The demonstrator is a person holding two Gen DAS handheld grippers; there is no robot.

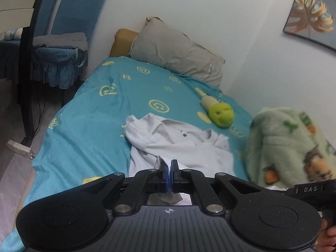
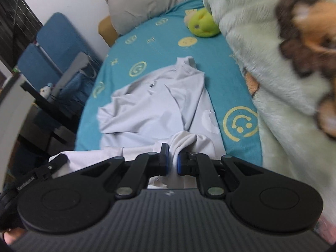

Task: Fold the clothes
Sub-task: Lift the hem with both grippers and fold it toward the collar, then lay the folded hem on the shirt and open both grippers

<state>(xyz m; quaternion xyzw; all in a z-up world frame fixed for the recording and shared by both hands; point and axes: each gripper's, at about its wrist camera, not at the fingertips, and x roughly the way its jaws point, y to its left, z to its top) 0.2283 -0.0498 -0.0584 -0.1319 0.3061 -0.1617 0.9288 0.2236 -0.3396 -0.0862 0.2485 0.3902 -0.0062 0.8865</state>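
A pale grey polo shirt (image 1: 184,145) lies crumpled on a teal bed sheet (image 1: 88,130), collar towards the pillow. My left gripper (image 1: 170,168) is shut on a fold of the shirt's near edge. In the right wrist view the same shirt (image 2: 151,105) spreads over the sheet (image 2: 237,96). My right gripper (image 2: 172,157) is shut on a bunched white part of the shirt's near hem. The left gripper's body (image 2: 42,174) shows at the lower left of that view.
A grey pillow (image 1: 176,50) lies at the head of the bed. A yellow-green plush toy (image 1: 220,113) sits beyond the shirt. A fluffy green blanket (image 1: 289,147) is heaped on the right. A blue covered chair (image 1: 58,48) stands left of the bed.
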